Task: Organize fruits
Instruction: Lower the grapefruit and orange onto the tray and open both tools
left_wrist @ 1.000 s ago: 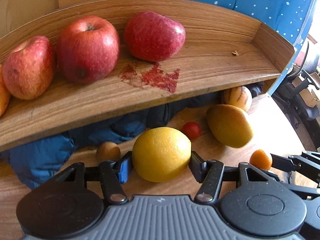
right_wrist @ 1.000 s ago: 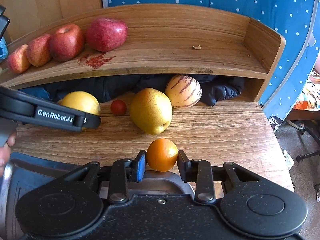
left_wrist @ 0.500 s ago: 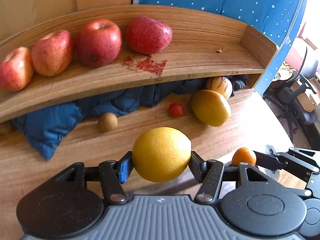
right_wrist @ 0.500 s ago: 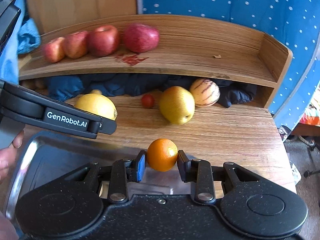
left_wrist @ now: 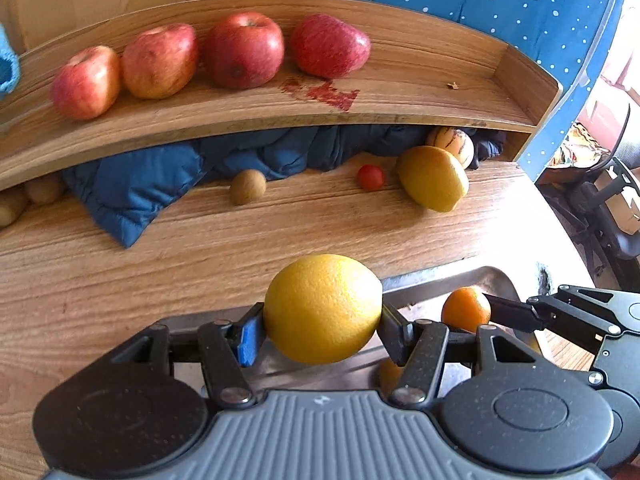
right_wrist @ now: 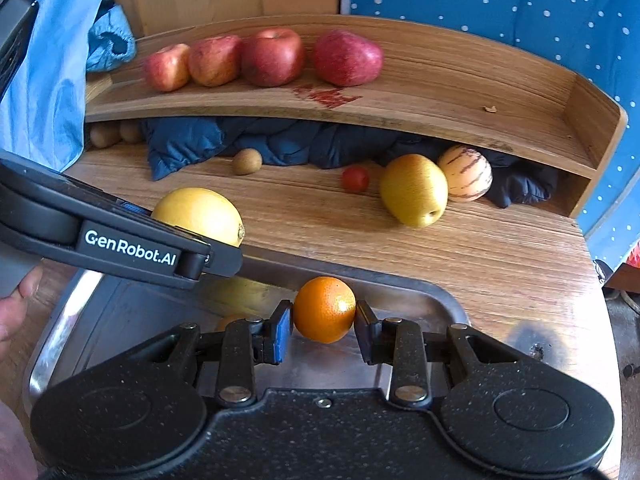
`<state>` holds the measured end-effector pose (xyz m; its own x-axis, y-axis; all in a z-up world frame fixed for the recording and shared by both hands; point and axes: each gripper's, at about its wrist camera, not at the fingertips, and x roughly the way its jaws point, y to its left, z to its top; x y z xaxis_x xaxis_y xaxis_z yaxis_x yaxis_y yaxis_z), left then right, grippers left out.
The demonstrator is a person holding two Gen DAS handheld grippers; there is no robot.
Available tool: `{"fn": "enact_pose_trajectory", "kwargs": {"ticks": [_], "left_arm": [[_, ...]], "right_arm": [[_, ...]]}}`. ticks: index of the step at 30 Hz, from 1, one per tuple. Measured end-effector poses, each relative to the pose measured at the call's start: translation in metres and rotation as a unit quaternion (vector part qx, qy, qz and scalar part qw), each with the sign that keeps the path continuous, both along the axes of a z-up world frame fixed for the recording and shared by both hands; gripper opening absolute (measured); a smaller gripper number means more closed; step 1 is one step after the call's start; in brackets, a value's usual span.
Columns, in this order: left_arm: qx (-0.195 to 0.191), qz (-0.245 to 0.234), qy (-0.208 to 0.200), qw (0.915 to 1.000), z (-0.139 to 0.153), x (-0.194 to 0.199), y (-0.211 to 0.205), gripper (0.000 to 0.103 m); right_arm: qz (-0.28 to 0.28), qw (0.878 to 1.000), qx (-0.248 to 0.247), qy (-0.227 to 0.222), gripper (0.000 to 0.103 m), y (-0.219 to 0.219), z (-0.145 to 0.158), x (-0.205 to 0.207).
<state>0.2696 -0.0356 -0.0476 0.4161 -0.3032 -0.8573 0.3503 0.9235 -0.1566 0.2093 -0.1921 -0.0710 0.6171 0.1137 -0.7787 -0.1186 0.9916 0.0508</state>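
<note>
L claw (left_wrist: 322, 320) clenched on a big yellow orange (left_wrist: 323, 308), held above the metal tray (right_wrist: 440, 300) at the desk's (left_wrist: 160, 256) front edge. R claw (right_wrist: 323, 326) clenched on a small tangerine (right_wrist: 325, 309), also over the tray, nr its back rim. Shelf (left_wrist: 400, 96) along the desk's back edge: 4 red apples (left_wrist: 244, 50) in a row twd its L end. Desk surface below shelf: pear (right_wrist: 414, 190) touching a striped melon (right_wrist: 466, 174) nr R back corner; cherry tomato (right_wrist: 355, 179) just L of pear; kiwi (right_wrist: 247, 161) by a blue jacket (left_wrist: 140, 188).
</note>
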Motion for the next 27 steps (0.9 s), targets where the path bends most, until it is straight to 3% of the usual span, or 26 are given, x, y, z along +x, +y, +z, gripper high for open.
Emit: {"fn": "enact_pose_trajectory", "kwargs": {"ticks": [27], "left_arm": [[0.022, 0.018, 0.04, 0.9988, -0.01, -0.027, 0.009, 0.064]], "right_arm": [[-0.005, 1.0, 0.006, 0.012, 0.038, 0.002, -0.001, -0.025]]}}
